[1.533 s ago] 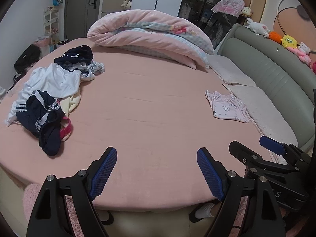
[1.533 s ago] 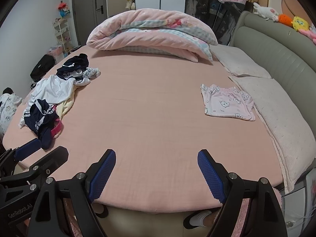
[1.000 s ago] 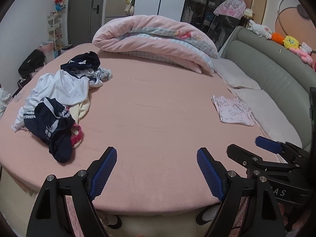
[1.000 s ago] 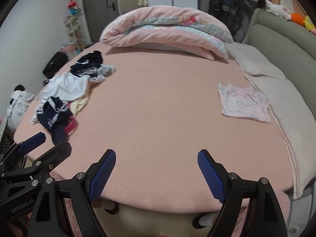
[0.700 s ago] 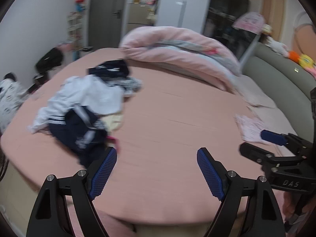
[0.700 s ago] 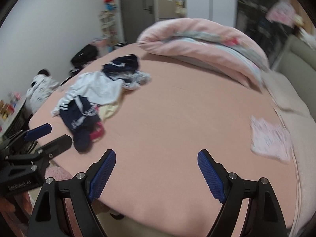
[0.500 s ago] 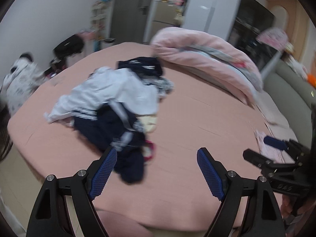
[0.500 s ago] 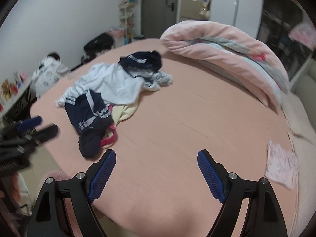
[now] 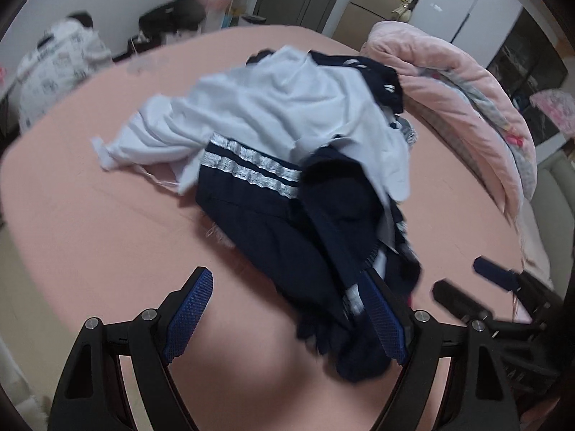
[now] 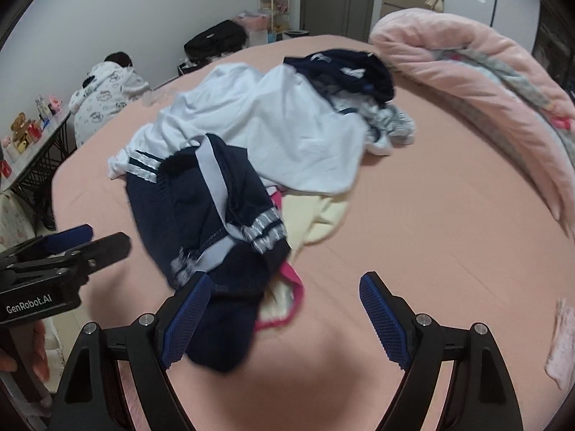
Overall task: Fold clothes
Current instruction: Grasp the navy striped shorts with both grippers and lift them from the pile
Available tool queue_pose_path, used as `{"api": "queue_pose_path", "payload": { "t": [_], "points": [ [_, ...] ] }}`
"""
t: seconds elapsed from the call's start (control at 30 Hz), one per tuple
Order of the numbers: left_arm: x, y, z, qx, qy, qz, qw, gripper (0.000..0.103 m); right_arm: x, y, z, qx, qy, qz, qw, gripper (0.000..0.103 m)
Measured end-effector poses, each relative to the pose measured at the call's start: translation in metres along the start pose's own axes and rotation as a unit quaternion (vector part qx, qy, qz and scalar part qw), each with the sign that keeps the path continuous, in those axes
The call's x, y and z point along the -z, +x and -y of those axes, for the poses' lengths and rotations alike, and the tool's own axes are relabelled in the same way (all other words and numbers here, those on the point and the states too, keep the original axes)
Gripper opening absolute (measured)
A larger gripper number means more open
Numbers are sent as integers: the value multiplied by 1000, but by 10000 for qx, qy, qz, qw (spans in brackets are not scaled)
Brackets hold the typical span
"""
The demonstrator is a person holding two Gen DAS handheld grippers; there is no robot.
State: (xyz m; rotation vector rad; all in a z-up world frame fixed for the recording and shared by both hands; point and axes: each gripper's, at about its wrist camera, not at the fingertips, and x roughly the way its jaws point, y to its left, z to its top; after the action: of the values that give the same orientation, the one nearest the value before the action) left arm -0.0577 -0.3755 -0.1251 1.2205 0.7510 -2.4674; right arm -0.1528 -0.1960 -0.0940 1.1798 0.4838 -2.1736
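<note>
A heap of unfolded clothes lies on the pink bed [image 9: 90, 222]. On top is a white top [image 9: 280, 115] [image 10: 273, 133], with a navy garment with silver stripes [image 9: 287, 237] [image 10: 201, 215] in front of it. A cream piece [image 10: 323, 215] and a pink-edged piece [image 10: 291, 287] lie under the heap. My left gripper [image 9: 287, 316] is open just above the navy garment's near end. My right gripper [image 10: 284, 316] is open too, low over the same end, touching nothing that I can see. A folded pink garment [image 10: 560, 344] lies at the far right.
A rolled pink duvet [image 10: 478, 82] lies along the bed's far right side. A person in a patterned hooded top [image 10: 104, 97] crouches beside the bed at the left. A black bag [image 10: 215, 39], a shelf and doors stand beyond.
Both grippers have swung left across the bed and dropped lower, from the bare middle to just over the clothes heap. Both views have rolled. The jaws stayed equally wide.
</note>
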Motion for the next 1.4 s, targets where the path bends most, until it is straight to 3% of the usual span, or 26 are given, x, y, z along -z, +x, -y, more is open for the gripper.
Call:
{"api": "queue_pose_path", "payload": {
  "t": [0.1, 0.2, 0.23, 0.27, 0.3, 0.4, 0.5, 0.7, 0.87, 1.03, 1.27, 1.4],
  "points": [
    [-8, 29, -14, 138, -242, -89, 9996, 83, -6, 33, -2, -23, 26, -178, 9998, 85],
    [-11, 48, -18, 559, -402, -214, 9974, 82, -9, 59, -4, -161, 63, -349, 9992, 84],
    [-10, 51, -16, 608, -345, -231, 9973, 77, -10, 67, -4, -227, 76, -406, 9989, 81],
    [-9, 53, -13, 649, -285, -247, 9972, 67, -10, 73, -5, -371, 85, -440, 9983, 57],
    [-8, 52, -9, 629, -204, -258, 9975, 47, -9, 78, -7, -544, 91, -534, 9970, 33],
    [-2, 37, 4, 402, 99, -108, 9991, 27, -6, 72, -13, -536, -10, -471, 9975, 9],
    [4, 12, 18, 463, 362, -12, 9983, 8, -1, 47, -10, -453, -143, -251, 9986, 7],
    [25, -37, 71, 871, 1060, 22, 9905, 8, 14, -13, 22, -191, -155, 107, 9996, 6],
    [43, -58, 130, 1180, 1537, -61, 9810, 8, 43, -66, 68, 68, 194, 337, 9992, 6],
    [68, -53, 195, 1581, 1836, -414, 9693, 8, 87, -118, 123, 364, 586, 478, 9965, 6],
    [144, -75, 264, 2411, 1931, -1042, 9454, 8, 156, -216, 209, 688, 1305, 805, 9858, 6],
    [184, -55, 298, 2507, 2117, -1630, 9305, 9, 189, -243, 250, 973, 1474, 924, 9799, 7]
  ]
}}
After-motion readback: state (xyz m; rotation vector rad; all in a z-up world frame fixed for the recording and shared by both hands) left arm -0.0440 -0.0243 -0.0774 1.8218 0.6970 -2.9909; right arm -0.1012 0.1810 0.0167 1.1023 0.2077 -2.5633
